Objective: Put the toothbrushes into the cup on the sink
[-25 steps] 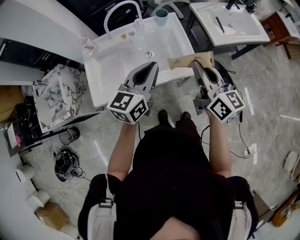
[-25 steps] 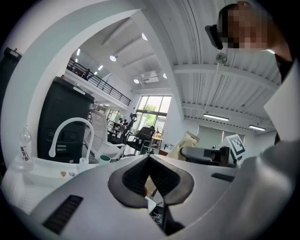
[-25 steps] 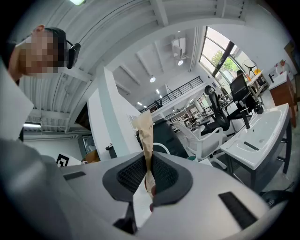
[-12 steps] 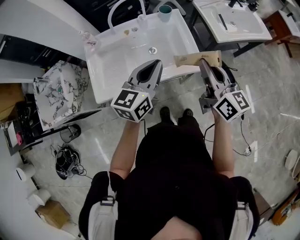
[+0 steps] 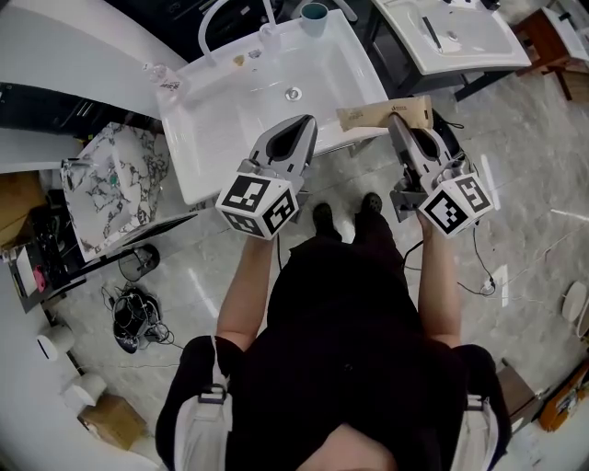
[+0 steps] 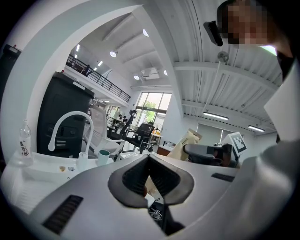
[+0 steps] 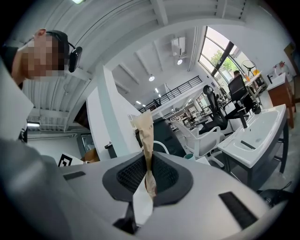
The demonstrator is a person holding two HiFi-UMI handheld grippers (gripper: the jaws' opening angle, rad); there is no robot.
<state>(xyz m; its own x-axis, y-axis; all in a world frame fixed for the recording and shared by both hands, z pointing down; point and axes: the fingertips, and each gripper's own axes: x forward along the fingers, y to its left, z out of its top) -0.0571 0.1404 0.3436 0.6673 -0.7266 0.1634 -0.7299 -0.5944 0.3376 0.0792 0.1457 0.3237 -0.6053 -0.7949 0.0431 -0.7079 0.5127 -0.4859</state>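
My right gripper is shut on a long brown paper packet, which lies crosswise at the sink's front right corner. In the right gripper view the packet stands up from between the jaws of the right gripper. My left gripper is shut and holds nothing, over the front edge of the white sink. A teal cup stands at the sink's far right corner, and it also shows as the cup in the left gripper view. No bare toothbrush is visible.
A white arched faucet rises at the sink's back edge, and a small clear bottle stands on its left rim. A second sink is to the right. A patterned cloth and cables lie on the floor at left.
Both grippers keep their places at the sink's front edge, and the right one still holds the packet. The head view has shifted slightly, so the sink sits higher in the picture.
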